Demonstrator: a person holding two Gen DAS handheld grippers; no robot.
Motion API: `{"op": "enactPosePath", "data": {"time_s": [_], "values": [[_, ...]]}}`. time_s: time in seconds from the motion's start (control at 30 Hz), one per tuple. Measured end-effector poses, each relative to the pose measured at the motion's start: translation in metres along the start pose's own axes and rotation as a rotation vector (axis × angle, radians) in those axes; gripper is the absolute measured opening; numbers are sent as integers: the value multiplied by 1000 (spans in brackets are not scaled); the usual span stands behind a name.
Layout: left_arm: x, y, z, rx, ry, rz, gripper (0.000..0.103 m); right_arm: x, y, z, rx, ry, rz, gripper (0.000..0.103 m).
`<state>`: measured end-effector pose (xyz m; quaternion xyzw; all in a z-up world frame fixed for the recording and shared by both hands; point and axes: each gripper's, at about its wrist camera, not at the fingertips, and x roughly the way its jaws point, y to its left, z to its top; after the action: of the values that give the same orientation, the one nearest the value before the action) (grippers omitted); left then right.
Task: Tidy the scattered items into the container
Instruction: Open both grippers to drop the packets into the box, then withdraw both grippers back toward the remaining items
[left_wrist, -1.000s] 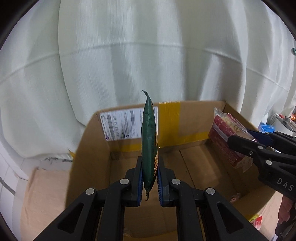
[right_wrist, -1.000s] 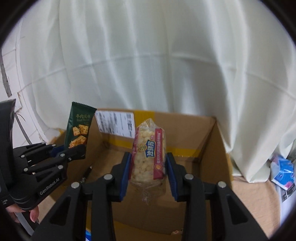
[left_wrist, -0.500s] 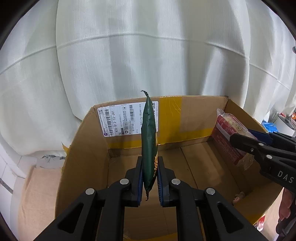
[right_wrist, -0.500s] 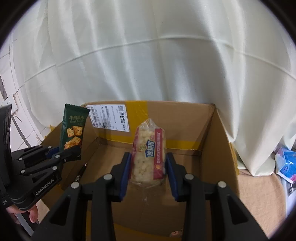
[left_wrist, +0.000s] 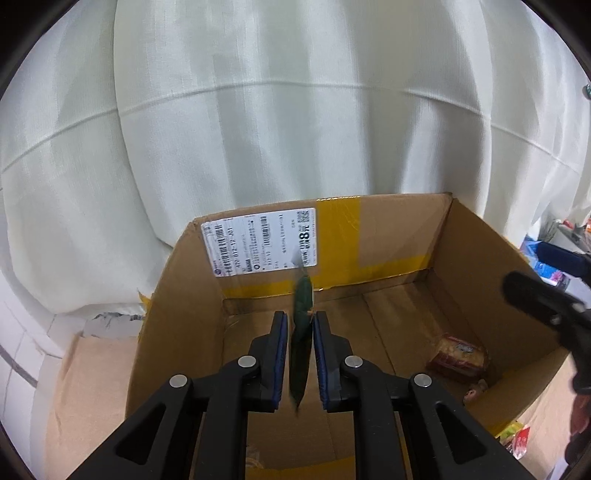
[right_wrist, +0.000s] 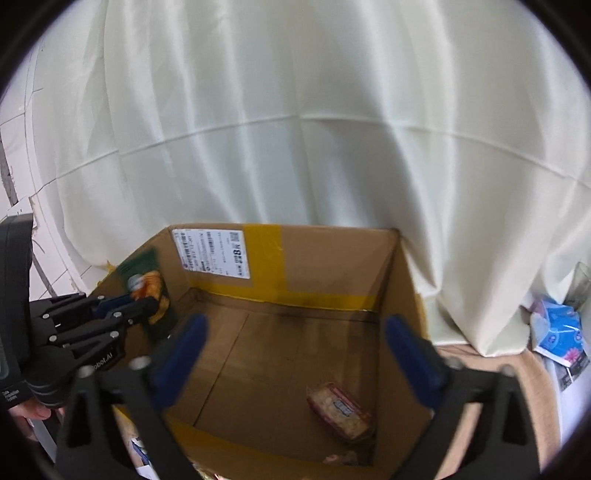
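An open cardboard box (left_wrist: 192, 295) (right_wrist: 402, 295) stands against a white curtain. My left gripper (left_wrist: 300, 354) is over the box with its jaws slightly parted. A green snack packet (left_wrist: 302, 347) hangs edge-on between them, blurred and lower than the fingertips. It shows blurred beside the left gripper in the right wrist view (right_wrist: 147, 291). My right gripper (right_wrist: 295, 354) is wide open and empty above the box. A red puffed-snack pack (right_wrist: 340, 410) (left_wrist: 458, 356) lies on the box floor at the right.
A shipping label (left_wrist: 262, 242) and yellow tape are on the box's back wall. A blue tissue pack (right_wrist: 559, 332) lies right of the box. Small colourful wrappers (left_wrist: 515, 441) lie at the near right corner outside the box.
My right gripper opened and the red snack pack dropped to the box floor. My left jaws parted slightly and the green packet slid down between them. Both grippers moved over the box.
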<state>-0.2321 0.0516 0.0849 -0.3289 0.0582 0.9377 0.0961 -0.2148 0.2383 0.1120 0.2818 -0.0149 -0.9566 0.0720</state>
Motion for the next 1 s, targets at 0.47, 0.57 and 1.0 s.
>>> {"op": "enactPosePath", "data": {"time_s": [0.47, 0.57, 1.0], "values": [[-29, 9, -6, -51, -65, -72, 103, -30, -5, -13, 22, -83, 41, 103], [-41, 15, -9, -82, -100, -95, 103, -40, 2, -16, -10, -90, -6, 103], [-135, 23, -66, -85, -246, -46, 103, -124, 14, -46, -36, -208, -3, 103]]}}
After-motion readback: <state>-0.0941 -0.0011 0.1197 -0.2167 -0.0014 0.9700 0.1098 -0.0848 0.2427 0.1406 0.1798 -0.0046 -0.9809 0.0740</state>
